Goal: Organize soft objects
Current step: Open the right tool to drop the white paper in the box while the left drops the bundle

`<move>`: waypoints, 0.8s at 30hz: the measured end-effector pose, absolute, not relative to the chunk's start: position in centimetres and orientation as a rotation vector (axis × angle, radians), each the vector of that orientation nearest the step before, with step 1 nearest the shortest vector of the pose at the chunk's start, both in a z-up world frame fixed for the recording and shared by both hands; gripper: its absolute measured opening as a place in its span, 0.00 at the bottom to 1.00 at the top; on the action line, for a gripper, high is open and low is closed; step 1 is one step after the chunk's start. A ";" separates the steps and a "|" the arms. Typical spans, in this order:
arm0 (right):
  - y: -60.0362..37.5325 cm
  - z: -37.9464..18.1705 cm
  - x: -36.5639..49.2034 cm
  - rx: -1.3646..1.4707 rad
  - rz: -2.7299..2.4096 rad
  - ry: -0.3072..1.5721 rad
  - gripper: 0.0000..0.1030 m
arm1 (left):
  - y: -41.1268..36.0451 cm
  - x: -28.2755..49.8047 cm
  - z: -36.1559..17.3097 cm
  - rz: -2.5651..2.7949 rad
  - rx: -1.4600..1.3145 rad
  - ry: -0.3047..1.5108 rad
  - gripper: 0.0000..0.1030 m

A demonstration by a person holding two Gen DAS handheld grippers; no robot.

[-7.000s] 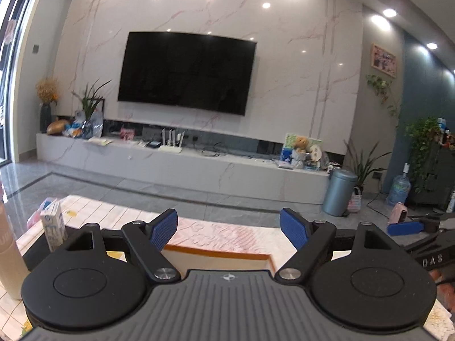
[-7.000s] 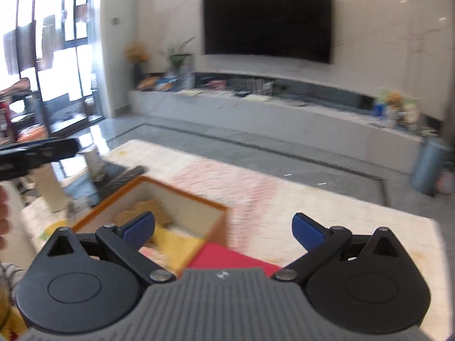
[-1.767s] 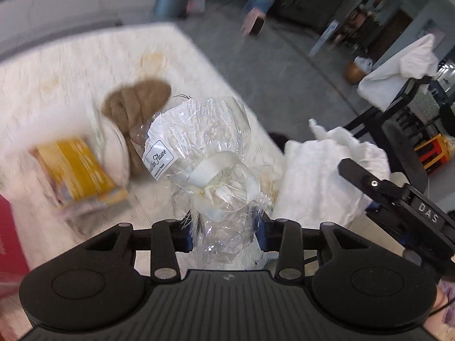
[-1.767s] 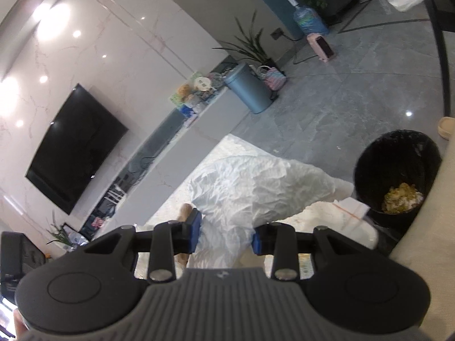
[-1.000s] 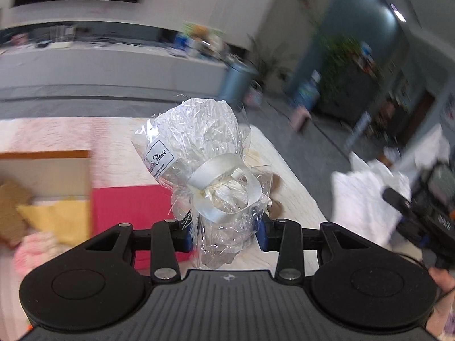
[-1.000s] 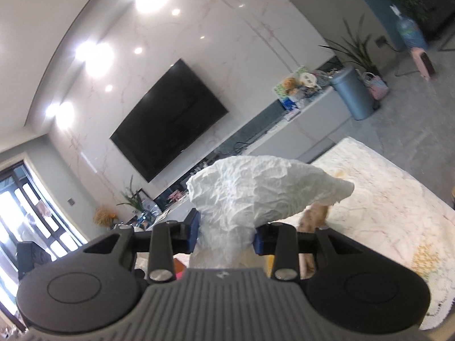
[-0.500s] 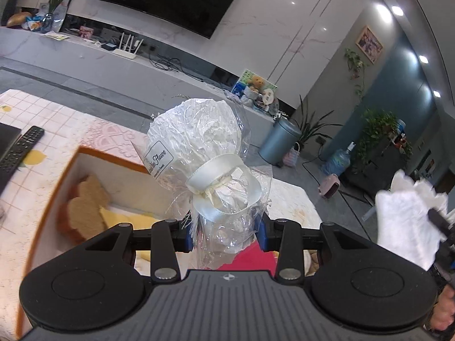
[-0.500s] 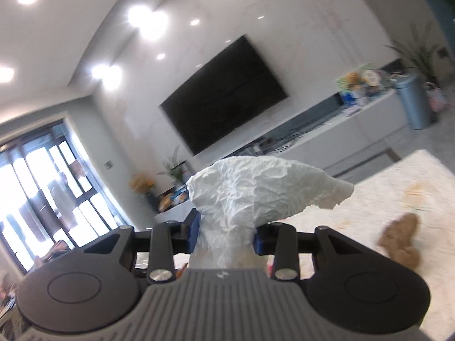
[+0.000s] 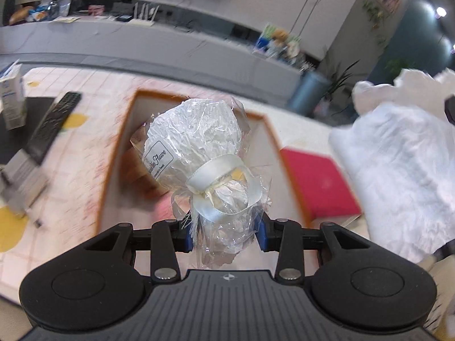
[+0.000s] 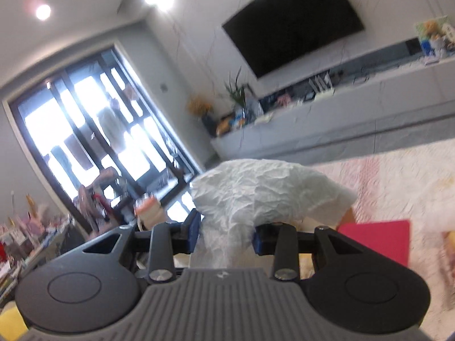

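My left gripper is shut on a clear cellophane bundle with a white filling, a cream ribbon and a small label. I hold it above an open box with an orange rim. My right gripper is shut on a crumpled white cloth, which also shows at the right of the left wrist view. The box's contents are mostly hidden behind the bundle.
A red flat item lies right of the box, and it also shows in the right wrist view. A black remote and a white carton stand on the left of the patterned tablecloth. A long TV bench lies beyond.
My left gripper has tilted down with the bundle, so the box now sits right under it. My right gripper has swung left with the cloth, toward the windows.
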State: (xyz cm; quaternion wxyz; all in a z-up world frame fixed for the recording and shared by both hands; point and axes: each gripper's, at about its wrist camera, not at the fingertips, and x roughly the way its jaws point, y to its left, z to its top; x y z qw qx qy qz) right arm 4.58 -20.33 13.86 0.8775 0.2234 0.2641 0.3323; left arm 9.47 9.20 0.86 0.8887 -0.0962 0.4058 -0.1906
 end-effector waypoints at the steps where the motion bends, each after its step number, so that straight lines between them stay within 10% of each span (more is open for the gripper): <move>1: -19.6 13.4 5.0 0.457 0.698 0.572 0.36 | 9.4 9.4 0.6 -0.389 -0.189 0.854 0.44; 24: -11.4 7.9 10.2 0.364 0.705 0.804 0.34 | 9.0 8.8 -1.2 -0.251 0.034 0.944 0.45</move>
